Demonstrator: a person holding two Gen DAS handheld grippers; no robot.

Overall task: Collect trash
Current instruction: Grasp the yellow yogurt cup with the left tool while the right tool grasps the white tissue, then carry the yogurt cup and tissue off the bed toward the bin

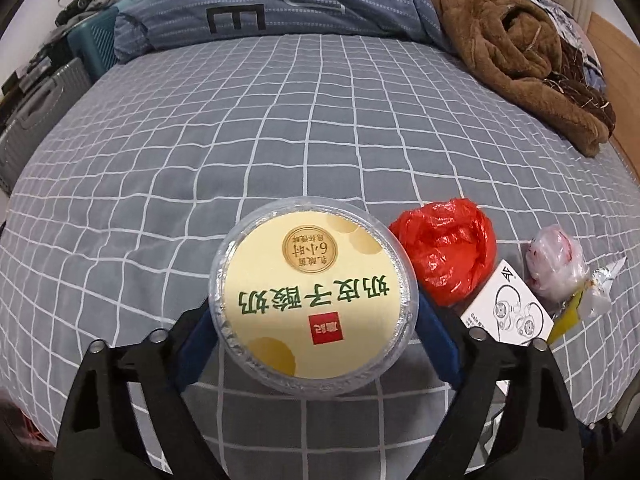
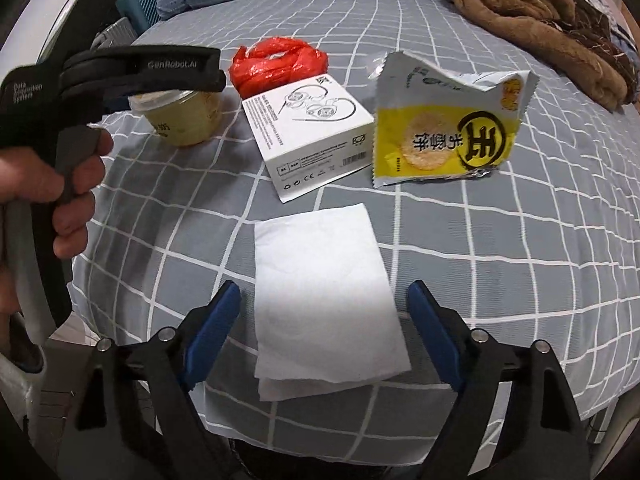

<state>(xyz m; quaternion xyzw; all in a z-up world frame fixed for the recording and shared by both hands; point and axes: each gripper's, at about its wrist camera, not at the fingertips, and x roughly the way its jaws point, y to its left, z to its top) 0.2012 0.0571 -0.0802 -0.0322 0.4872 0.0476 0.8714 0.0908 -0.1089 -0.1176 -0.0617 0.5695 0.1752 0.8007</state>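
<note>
Bed with grey checked sheet [image 1: 280,128] carries the litter; taking the white earphone box [image 2: 308,136] as landmark. Left gripper [image 1: 314,320] sits over the yogurt cup [image 1: 314,300], which stands just to the left of the box on the far side of the red plastic bag [image 1: 444,252] — blue pads [image 1: 434,340] flank the cup's rim on both sides, close against it, but whether they press yet cannot be told; it reads as spread around the cup, not clamped. In the right wrist view the cup [image 2: 184,120] shows under the left tool, a hand [image 2: 48,188] on its handle. Right gripper [image 2: 320,320] hangs over the white tissue [image 2: 324,292], which lies flat on the sheet just in front of the box, nearer the bed edge; its jaws stand apart, one either side of the tissue, nothing gripped. Yellow snack wrapper [image 2: 444,136] stands just right of the box; a small wadded clear bag [image 1: 554,264] lies beyond it. Step in hand, as judged: first pick-ups — both tools settling on their targets. Next move likely calls for squeezing the left on the cup wall without crushing it, and pushing the right pads down into the sheet so they pinch the thin tissue rather than slide over it. No bin visible.
</note>
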